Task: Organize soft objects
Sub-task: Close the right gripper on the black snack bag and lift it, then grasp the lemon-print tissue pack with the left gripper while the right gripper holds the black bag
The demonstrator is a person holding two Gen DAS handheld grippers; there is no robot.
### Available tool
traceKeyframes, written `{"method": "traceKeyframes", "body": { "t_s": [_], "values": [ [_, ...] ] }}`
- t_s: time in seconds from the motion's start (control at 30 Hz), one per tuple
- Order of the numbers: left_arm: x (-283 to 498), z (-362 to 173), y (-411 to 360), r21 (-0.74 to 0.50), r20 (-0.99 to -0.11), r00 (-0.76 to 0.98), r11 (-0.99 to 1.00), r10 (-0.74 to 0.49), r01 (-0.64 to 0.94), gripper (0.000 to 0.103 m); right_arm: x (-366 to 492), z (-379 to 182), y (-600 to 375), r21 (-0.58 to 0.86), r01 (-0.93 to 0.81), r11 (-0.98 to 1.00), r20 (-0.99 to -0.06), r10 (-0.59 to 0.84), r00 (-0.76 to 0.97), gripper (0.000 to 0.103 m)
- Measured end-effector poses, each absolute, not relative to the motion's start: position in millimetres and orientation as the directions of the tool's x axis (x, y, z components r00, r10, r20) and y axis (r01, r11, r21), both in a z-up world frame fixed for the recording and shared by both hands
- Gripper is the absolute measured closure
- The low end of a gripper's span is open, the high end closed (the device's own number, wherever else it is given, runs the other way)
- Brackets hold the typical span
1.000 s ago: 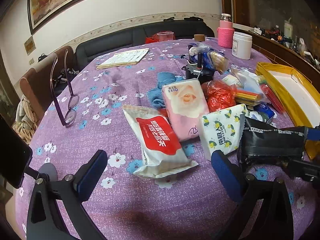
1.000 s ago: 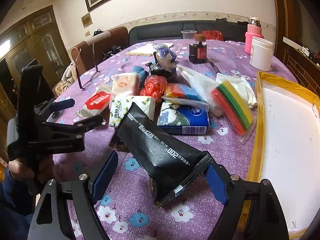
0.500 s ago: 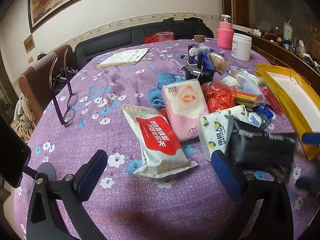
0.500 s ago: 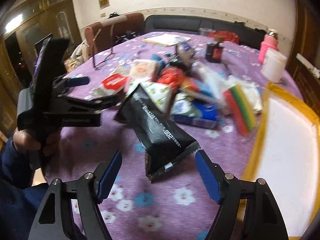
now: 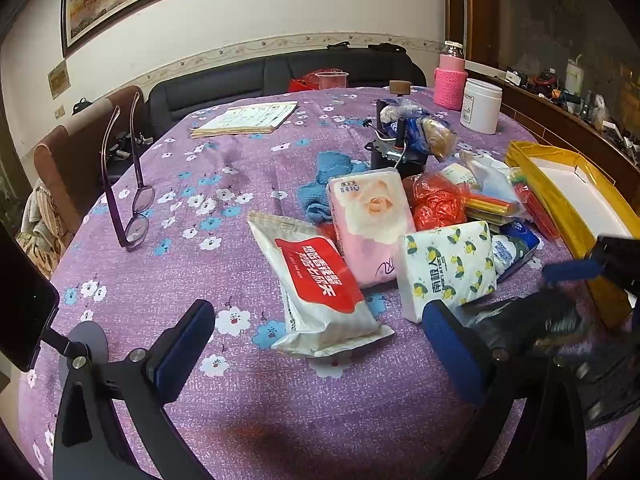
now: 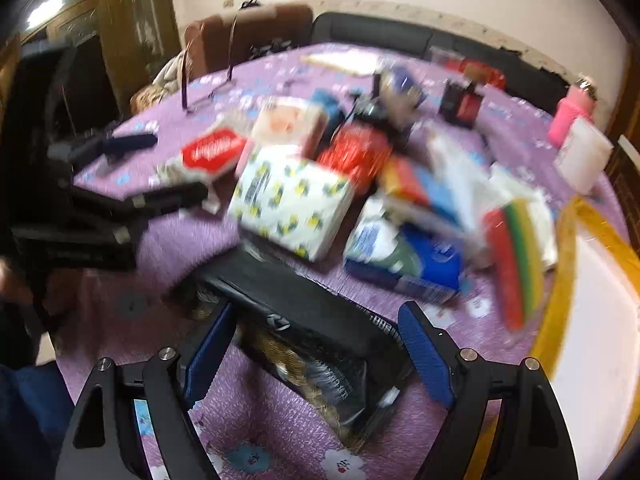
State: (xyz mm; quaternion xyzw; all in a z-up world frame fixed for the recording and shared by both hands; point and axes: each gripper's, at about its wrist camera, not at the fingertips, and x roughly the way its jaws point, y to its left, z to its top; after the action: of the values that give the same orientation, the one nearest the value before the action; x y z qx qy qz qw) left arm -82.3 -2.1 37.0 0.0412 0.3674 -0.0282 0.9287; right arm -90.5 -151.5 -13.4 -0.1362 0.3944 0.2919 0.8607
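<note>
A black packet [image 6: 320, 344] lies on the purple flowered tablecloth [image 6: 168, 248] between the pads of my right gripper [image 6: 316, 314]. Its jaws are opening and stand wide on either side of the packet, not pressing it. The left wrist view shows the same packet [image 5: 532, 316], blurred, at the right. My left gripper [image 5: 318, 312] is open and holds nothing, just short of a white wipes pack with a red label [image 5: 320, 284]. Beyond it lie a pink tissue pack [image 5: 372, 220] and a lemon-print tissue pack [image 5: 448, 268].
A yellow tray [image 5: 600, 184] with a white bottom sits at the table's right edge. Behind the packs are a red bag [image 5: 436, 204], a blue pack [image 5: 516, 244], a blue cloth [image 5: 324, 176] and coloured cloths [image 6: 516, 256]. Purple glasses [image 5: 132, 216], a booklet [image 5: 248, 118] and jars stand farther off.
The black packet left the right gripper's grip and dropped flat onto the cloth. The right gripper rolled and moved towards the left one. The left gripper stayed still.
</note>
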Motion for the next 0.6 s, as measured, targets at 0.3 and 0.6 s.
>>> {"method": "traceKeyframes", "body": {
  "t_s": [0.3, 0.6],
  "values": [
    [-82.8, 35.4, -7.6, 0.091, -0.686, 0.728, 0.993, 0.006, 0.077, 0.000, -107.8, -11.6, -172.7, 0.101, -0.534, 0.839, -0.728, 0.428, 0.536, 0.062],
    [-85.6, 39.7, -4.5, 0.051, -0.684, 0.727, 0.991, -0.056, 0.124, 0.000, -126.9, -4.7, -208.5, 0.242, -0.399, 0.884, -0.671, 0.450, 0.590, 0.063]
  ]
}}
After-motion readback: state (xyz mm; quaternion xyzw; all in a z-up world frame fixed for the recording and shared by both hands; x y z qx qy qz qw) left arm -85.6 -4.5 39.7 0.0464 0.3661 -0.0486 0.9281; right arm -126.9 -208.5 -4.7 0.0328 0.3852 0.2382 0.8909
